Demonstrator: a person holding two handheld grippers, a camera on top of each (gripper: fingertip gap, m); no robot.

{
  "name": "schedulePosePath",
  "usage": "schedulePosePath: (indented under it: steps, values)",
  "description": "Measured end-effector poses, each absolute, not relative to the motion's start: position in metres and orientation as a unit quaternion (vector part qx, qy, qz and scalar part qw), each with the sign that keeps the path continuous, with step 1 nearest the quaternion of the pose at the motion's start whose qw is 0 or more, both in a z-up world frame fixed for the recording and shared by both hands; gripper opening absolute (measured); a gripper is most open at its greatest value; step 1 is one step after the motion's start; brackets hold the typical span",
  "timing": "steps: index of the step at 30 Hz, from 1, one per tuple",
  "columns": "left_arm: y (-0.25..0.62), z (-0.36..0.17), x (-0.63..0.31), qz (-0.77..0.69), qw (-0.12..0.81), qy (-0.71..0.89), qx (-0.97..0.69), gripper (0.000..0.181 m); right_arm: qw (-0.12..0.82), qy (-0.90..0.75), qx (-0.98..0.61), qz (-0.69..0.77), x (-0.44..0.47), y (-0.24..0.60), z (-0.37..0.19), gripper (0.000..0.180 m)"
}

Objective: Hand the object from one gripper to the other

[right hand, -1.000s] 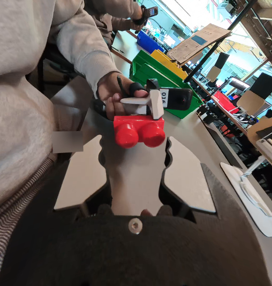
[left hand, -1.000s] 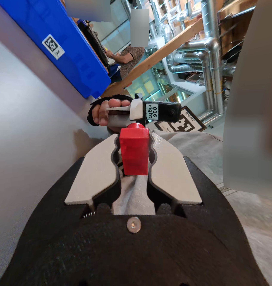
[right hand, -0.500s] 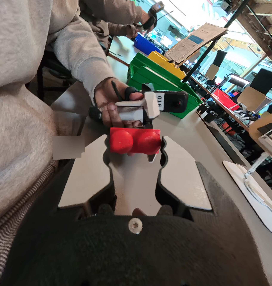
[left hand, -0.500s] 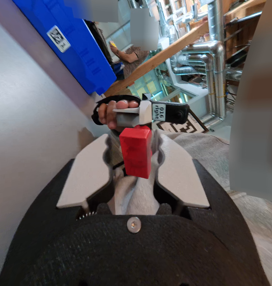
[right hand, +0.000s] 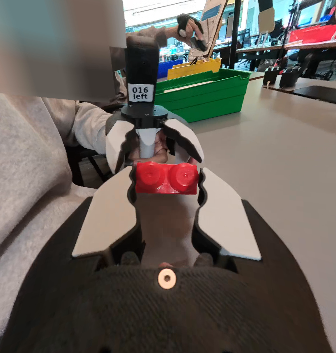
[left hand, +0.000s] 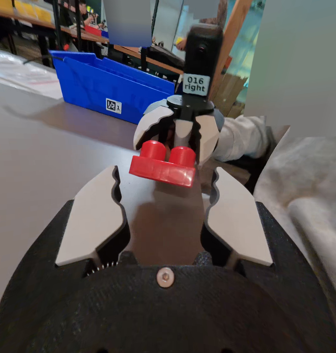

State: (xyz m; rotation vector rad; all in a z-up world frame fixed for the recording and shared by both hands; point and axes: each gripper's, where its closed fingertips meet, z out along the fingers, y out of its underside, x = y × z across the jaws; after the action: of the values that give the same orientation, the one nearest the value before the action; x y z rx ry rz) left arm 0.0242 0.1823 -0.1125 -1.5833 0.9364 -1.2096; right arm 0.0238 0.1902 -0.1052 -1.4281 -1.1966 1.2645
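Red block [right hand: 166,180], two studs on top, sits between the fingertips of the right tongs [right hand: 166,181] in the right wrist view: left end against the left finger's wavy edge, right end at or just shy of the right finger, so the right tongs look clamped on it by its short ends. Studs face the right cam.

In left wrist view the same block [left hand: 162,168] hangs in the air ahead of the left tongs [left hand: 164,183], studs up and pointed toward the right tongs [left hand: 174,152], which come at it from the far side w/ fingers either side of the studs. Left tongs' fingers spread wide, a clear gap on both sides of the block, nothing touching; block is just beyond their tips, slightly right of centre.

Block is above the grey table [left hand: 48,152], not resting on it. Blue bin [left hand: 109,87] stands further back on the table in left view; green bin [right hand: 201,91] w/ a yellow bin [right hand: 194,68] behind it in right view. Grey sleeve [right hand: 87,129] of the person runs behind the left tongs [right hand: 153,150].
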Motion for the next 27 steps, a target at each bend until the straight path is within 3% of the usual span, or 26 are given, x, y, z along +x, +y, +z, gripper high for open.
schedulePosePath:
  steps: [8, 16, 23, 27]
  values:
    - [0.169, -0.123, 0.031, -0.449, 0.437, 0.445, -0.639, 0.093, 0.389, -0.531, -0.557, 0.507, 0.026, 0.172, -0.108, 0.064]
    - [0.151, -0.148, 0.039, -0.354, 0.417, 0.544, -0.636, 0.076, 0.370, -0.607, -0.544, 0.445, 0.021, 0.152, -0.123, 0.065]
    - [0.154, -0.147, 0.038, -0.349, 0.423, 0.539, -0.639, 0.076, 0.397, -0.597, -0.532, 0.450, 0.019, 0.156, -0.117, 0.064]
    - [0.164, -0.136, 0.034, -0.394, 0.429, 0.490, -0.649, 0.076, 0.454, -0.575, -0.522, 0.437, 0.022, 0.171, -0.107, 0.082]
